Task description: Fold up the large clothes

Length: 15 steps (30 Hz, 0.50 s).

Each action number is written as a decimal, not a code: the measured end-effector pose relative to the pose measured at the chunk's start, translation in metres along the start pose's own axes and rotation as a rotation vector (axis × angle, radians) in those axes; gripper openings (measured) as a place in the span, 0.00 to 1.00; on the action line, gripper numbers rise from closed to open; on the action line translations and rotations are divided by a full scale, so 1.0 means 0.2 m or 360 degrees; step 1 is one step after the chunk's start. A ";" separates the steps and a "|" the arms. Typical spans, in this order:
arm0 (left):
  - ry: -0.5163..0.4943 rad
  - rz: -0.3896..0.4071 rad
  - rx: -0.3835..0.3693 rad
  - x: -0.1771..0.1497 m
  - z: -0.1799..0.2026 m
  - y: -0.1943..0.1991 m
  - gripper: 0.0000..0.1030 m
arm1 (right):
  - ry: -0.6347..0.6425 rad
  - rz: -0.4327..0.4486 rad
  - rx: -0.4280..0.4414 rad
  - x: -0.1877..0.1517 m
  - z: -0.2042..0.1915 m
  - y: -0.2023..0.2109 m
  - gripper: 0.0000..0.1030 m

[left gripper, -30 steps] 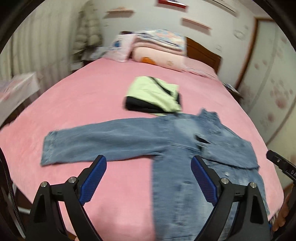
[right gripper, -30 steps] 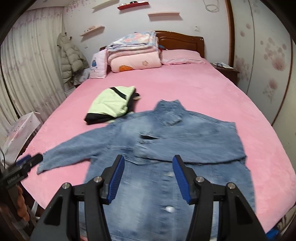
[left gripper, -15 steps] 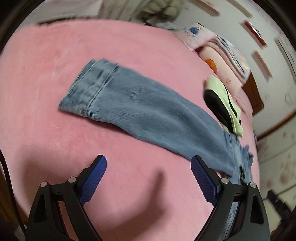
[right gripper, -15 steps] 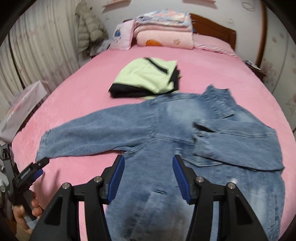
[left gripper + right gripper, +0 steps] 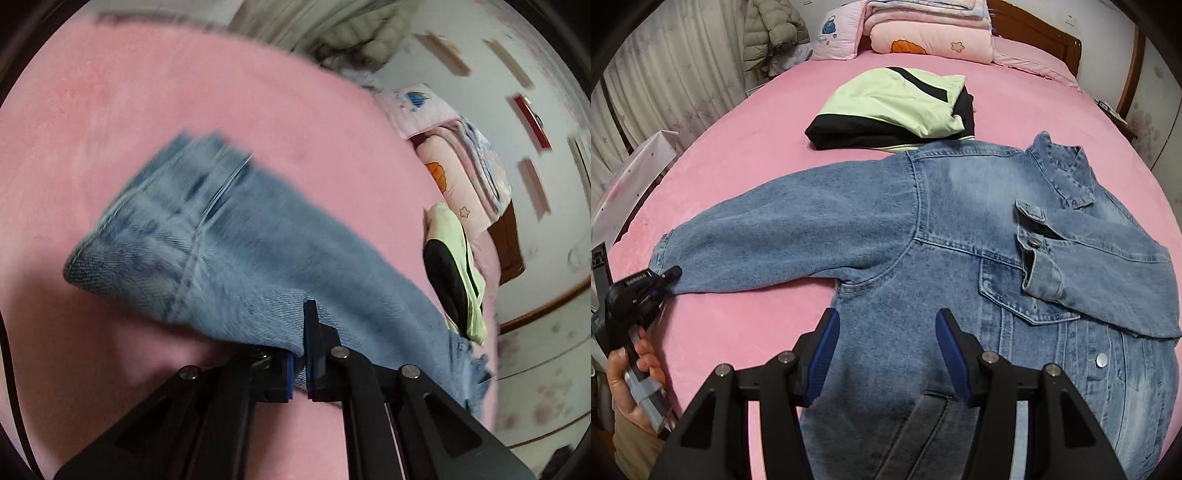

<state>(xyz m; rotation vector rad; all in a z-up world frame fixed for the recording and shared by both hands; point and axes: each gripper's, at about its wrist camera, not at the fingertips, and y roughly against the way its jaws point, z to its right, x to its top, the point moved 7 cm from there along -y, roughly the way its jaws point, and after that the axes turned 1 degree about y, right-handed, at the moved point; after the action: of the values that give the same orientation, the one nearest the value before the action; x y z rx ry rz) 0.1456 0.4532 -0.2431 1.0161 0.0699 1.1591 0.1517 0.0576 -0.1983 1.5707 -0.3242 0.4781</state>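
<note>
A blue denim jacket lies face up on the pink bed. Its right sleeve is folded across the chest; its left sleeve stretches out to the left. My left gripper is shut on the edge of that sleeve near the cuff; it also shows in the right wrist view at the cuff. My right gripper is open and empty, hovering over the jacket's lower left front.
A folded green and black garment lies just beyond the jacket's shoulder. Stacked pink quilts and pillows sit at the headboard. A white box stands left of the bed. Curtains and a padded coat are at the left.
My left gripper has moved down to the sleeve cuff and shut on it. My right gripper has moved closer over the jacket and stays open.
</note>
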 end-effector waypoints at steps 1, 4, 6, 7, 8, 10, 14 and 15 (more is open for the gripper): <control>-0.0080 0.0065 -0.0002 0.01 0.09 0.05 0.02 | -0.0011 0.0001 0.0001 0.00 0.02 0.00 0.53; -0.0263 0.0197 -0.0091 0.02 0.38 0.21 0.02 | -0.0064 0.0011 0.0020 -0.01 0.10 0.02 0.53; -0.0380 0.0248 -0.0228 0.01 0.63 0.32 0.02 | -0.0101 0.0028 0.0026 -0.01 0.16 0.04 0.53; -0.0426 0.0256 -0.0289 -0.01 0.74 0.36 0.02 | -0.0125 0.0046 0.0026 0.00 0.20 0.05 0.53; -0.0490 0.0259 -0.0362 -0.03 0.88 0.40 0.02 | -0.0149 0.0065 0.0020 0.00 0.25 0.07 0.53; -0.0610 0.0236 -0.0486 -0.12 1.14 0.44 0.02 | -0.0202 0.0099 0.0017 0.00 0.34 0.12 0.53; -0.0846 0.0084 -0.0673 -0.45 1.62 0.39 0.02 | -0.0350 0.0171 -0.0019 -0.02 0.62 0.23 0.53; -0.0893 0.0023 -0.0697 -0.55 1.72 0.35 0.02 | -0.0389 0.0182 -0.0033 -0.04 0.69 0.26 0.53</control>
<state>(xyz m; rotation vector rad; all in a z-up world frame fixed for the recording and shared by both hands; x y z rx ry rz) 0.2268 0.1549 -0.0445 0.9105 -0.6123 0.8153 0.1345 -0.0839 -0.1583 1.5986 -0.6063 0.3690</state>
